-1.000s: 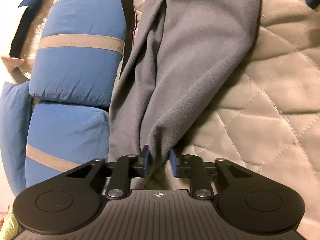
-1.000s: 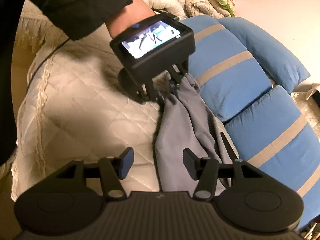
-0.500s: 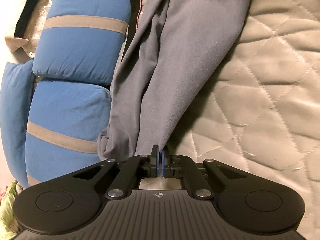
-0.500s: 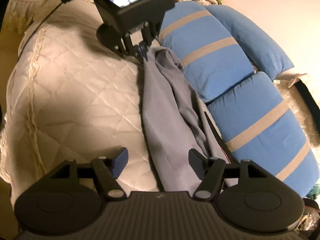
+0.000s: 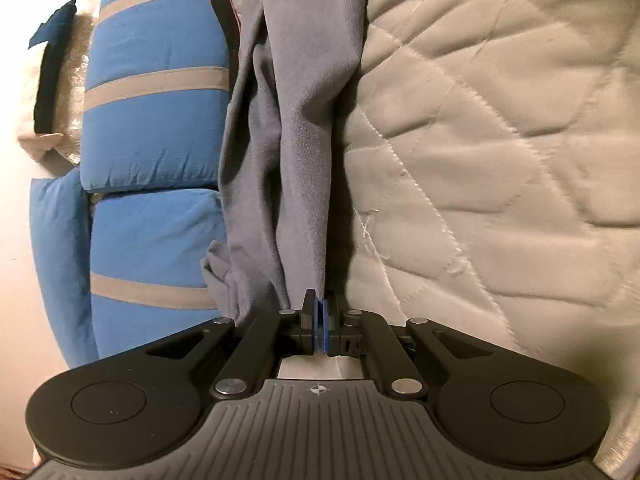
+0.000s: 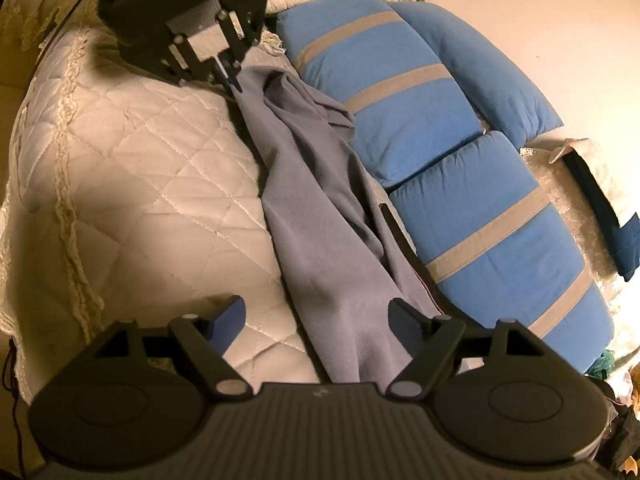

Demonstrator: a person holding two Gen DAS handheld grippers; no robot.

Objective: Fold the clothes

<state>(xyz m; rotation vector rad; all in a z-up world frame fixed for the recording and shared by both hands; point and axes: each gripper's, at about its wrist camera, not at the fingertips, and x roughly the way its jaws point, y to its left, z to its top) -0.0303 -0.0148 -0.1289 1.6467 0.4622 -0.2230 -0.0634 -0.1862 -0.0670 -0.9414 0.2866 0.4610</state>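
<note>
lengthwise along the cream quilted bedspread (image 5: 500, 128) lies the long grey fleece garment (image 6: 320, 216), beside striped blue cushions (image 6: 400, 92). the left gripper (image 5: 320, 314) is clenched on one end of it (blue pads pressed together); the right gripper (image 6: 316, 312) is released, its fingers straddling the opposite end.

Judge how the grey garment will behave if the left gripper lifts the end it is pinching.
The grey garment looks soft and creased, so it would probably droop from the left gripper. The open right gripper holds nothing, so the far end likely drags along the quilt.
</note>
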